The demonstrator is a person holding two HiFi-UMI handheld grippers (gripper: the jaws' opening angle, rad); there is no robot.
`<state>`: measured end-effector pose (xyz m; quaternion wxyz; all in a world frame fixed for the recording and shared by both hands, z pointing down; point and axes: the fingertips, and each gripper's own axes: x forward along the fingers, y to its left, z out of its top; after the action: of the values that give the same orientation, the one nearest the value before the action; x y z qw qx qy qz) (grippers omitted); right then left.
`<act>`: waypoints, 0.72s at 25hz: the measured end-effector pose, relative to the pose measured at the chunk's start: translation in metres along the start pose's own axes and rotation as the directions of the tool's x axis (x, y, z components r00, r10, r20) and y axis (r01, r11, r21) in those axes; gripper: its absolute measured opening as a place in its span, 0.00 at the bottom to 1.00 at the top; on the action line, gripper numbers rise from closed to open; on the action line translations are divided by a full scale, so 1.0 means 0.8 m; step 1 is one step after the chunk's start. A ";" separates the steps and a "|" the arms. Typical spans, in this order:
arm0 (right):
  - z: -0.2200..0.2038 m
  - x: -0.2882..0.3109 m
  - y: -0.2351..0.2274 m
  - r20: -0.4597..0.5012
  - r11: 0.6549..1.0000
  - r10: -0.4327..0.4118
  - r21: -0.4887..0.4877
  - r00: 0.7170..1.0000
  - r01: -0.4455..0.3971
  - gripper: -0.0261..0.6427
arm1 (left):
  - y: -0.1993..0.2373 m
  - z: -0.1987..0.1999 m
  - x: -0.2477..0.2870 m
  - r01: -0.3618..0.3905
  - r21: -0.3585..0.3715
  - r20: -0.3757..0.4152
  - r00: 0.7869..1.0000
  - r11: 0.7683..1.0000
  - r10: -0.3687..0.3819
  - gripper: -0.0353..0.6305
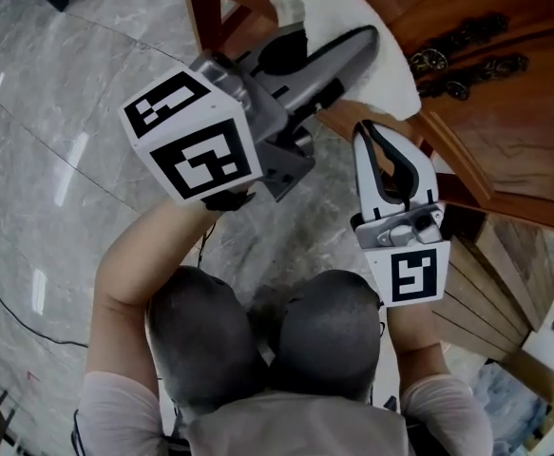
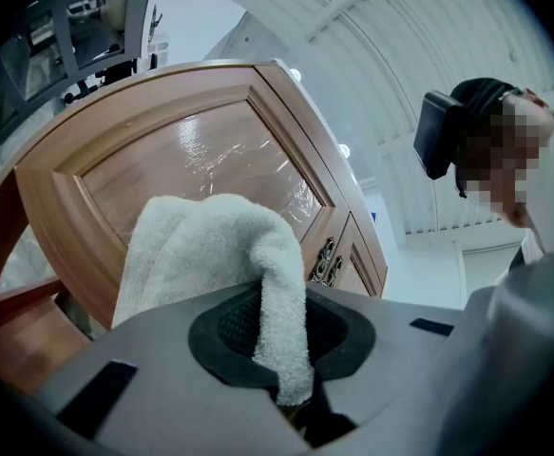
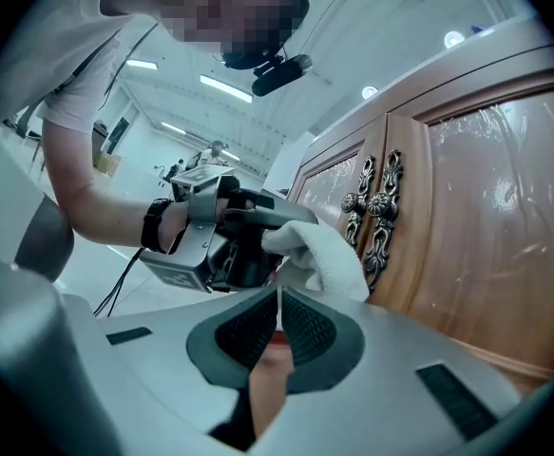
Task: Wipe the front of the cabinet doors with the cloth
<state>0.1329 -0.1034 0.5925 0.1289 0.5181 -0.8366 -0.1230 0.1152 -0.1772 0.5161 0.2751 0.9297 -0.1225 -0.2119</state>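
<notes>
A pale grey marble-patterned floor [image 1: 58,93] fills the left of the head view, with a thin black cable [image 1: 10,302] lying across it. Above the person's dark grey trousered knees [image 1: 257,340], the left gripper [image 1: 357,41] reaches up and to the right. Its grey fingers [image 1: 338,65] pinch a fluffy white terry cloth [image 1: 338,8].

In the left gripper view a narrow fold of that cloth [image 2: 210,255] runs down between the two dark pads and is clamped there at the left gripper [image 2: 286,373]. The rest is bunched beyond the tips, against the front of a glossy reddish-brown wooden cabinet door [image 2: 191,160] with a raised frame and a shiny inset panel. To the right of the cloth, at the door's edge, sit two dark ornate metal handles [image 2: 326,262].

In the head view these handles [image 1: 467,60] lie just right of the cloth. The right gripper [image 1: 370,136] hangs below them, near the cabinet but apart from the cloth.

In the right gripper view the fingers [image 3: 310,326] are pressed together with nothing between them. Beyond them the left gripper [image 3: 272,221] holds the cloth [image 3: 324,255] just left of the handles [image 3: 376,207].
</notes>
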 end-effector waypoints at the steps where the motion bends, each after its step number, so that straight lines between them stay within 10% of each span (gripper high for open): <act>1: -0.001 -0.003 -0.001 0.001 1.000 -0.004 0.005 1.000 0.004 0.10 | 0.000 -0.001 -0.001 -0.003 -0.004 -0.002 1.000 1.000 0.003 0.14; 18: 0.170 -0.005 0.020 -0.082 0.983 0.159 0.106 0.984 -0.150 0.10 | -0.092 0.150 -0.063 -0.261 0.079 -0.007 0.965 0.962 0.263 0.14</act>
<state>0.0751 -0.0829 0.4702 0.1500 0.4623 -0.8727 -0.0475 0.0238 -0.1549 0.4002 0.2655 0.9172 -0.2500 -0.1605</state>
